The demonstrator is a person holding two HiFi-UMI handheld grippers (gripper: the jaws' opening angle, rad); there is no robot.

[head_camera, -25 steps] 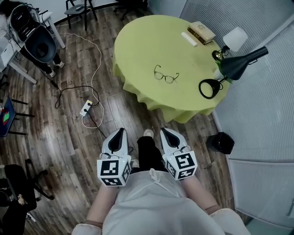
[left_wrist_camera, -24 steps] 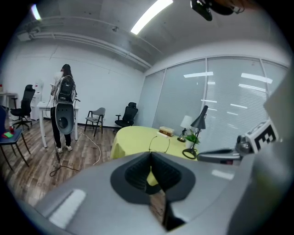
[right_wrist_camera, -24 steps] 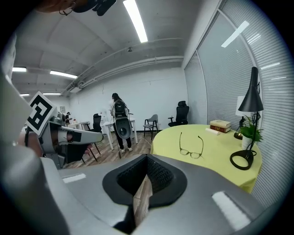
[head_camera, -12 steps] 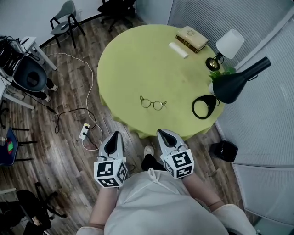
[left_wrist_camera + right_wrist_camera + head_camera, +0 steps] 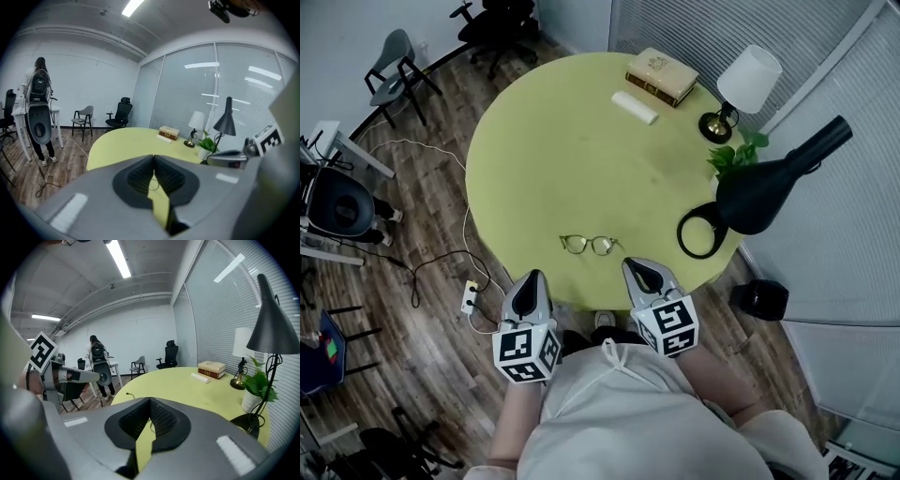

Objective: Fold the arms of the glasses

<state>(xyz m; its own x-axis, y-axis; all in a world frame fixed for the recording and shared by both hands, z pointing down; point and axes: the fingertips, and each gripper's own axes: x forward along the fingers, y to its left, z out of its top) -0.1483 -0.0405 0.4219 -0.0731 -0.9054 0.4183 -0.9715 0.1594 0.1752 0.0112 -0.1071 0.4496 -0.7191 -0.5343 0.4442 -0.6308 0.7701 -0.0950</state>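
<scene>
Thin-framed glasses point(image 5: 588, 245) lie with arms unfolded on the round yellow-green table point(image 5: 581, 159), close to its near edge. My left gripper point(image 5: 532, 277) hovers just short of that edge, below and left of the glasses, its jaws shut with nothing between them. My right gripper point(image 5: 637, 265) is at the table's rim, just right of the glasses, also shut and empty. In the left gripper view the left gripper point(image 5: 153, 157) points over the tabletop; in the right gripper view the right gripper point(image 5: 150, 400) does the same.
At the table's far side lie stacked books point(image 5: 661, 73) and a white roll point(image 5: 635, 107). A white lamp point(image 5: 741, 89), a small plant point(image 5: 733, 155) and a black desk lamp point(image 5: 769, 187) crowd the right edge. A black bin point(image 5: 761, 298) and a power strip point(image 5: 470, 298) are on the floor.
The person has stepped up to the table. Both grippers, still shut, have come from over the floor to the near edge, and the glasses now lie just ahead of their tips.
</scene>
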